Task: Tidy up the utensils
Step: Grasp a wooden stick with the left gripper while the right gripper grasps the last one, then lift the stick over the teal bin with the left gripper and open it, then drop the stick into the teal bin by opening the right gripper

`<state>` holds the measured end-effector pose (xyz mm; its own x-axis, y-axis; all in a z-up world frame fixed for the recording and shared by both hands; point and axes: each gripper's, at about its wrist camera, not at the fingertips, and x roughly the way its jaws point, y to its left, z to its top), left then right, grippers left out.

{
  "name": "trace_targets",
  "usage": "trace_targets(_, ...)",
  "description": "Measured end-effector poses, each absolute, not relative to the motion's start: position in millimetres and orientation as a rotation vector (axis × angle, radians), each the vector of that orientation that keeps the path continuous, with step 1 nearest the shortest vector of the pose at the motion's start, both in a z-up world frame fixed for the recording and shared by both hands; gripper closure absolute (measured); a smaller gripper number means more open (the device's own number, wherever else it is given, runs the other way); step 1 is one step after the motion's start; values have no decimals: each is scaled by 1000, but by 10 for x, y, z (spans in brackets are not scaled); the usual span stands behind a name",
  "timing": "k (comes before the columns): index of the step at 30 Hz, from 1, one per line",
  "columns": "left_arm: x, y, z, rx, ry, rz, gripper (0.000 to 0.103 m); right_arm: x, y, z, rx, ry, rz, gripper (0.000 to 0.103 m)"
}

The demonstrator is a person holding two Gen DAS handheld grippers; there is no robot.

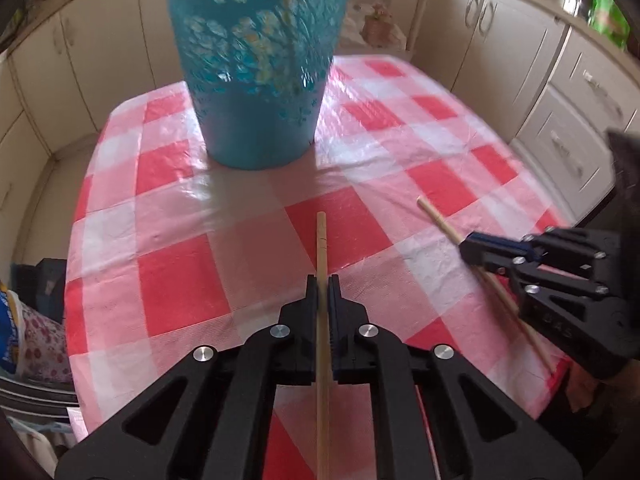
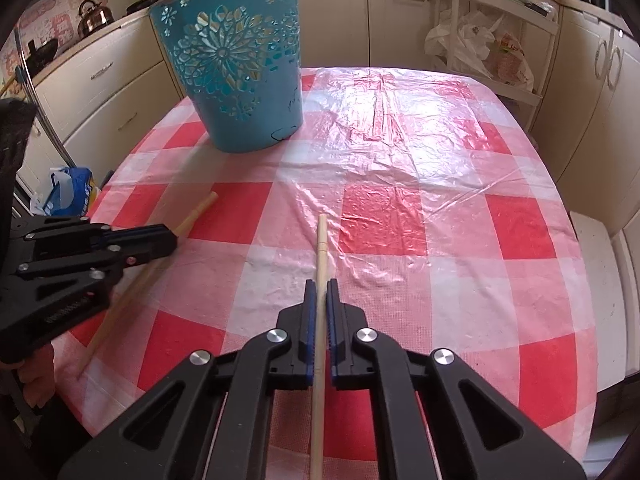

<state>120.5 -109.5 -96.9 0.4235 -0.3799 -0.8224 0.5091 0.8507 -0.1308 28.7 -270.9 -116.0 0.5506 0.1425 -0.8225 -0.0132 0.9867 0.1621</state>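
my left tool (image 1: 322, 286) clenched on a thin pale wooden stick (image 1: 321, 240) | turquoise perforated plastic bin (image 2: 236, 68) upright on the red-and-white checked worktop (image 2: 400, 208) ahead | my right tool (image 2: 320, 290) clenched on a second wooden stick (image 2: 322, 240)

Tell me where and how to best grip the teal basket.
The basket stands upright on the table, wider at the open top. Best bet is probably the upper rim: come from above, one finger inside, one outside. The wall is too wide to span. Both grippers are shut on sticks.
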Motion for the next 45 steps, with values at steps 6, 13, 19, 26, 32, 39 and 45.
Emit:
trace_targets(6, 1166, -463, -52, -100, 660, -593, 98, 252, -2911, -1115, 327, 933, 104, 97)
trace_targets(13, 1589, -427, 1045, -220, 224, -551, 98, 245, -3005, -1056, 454, 847, 117, 97)
trace_targets(19, 2103, -768, 1216, -268, 144, -520, 98, 208, -3031, -908, 473, 741, 130, 97)
trace_targets(26, 2532, -955, 999, -296, 148, -482, 98, 234, -3115, -871, 517, 715, 128, 97)
trace_targets(32, 2670, -879, 565, -275, 239, -460, 98, 217, -3141, -815, 528, 680, 125, 97)
trace_targets(39, 2455, -899, 304, -154, 322, -497, 95, 215, -3124, -658, 531, 610, 130, 97)
trace_targets(45, 1965, -524, 287, -142, 315, -482, 51, 356, -3056, -196, 542, 470, 175, 97)
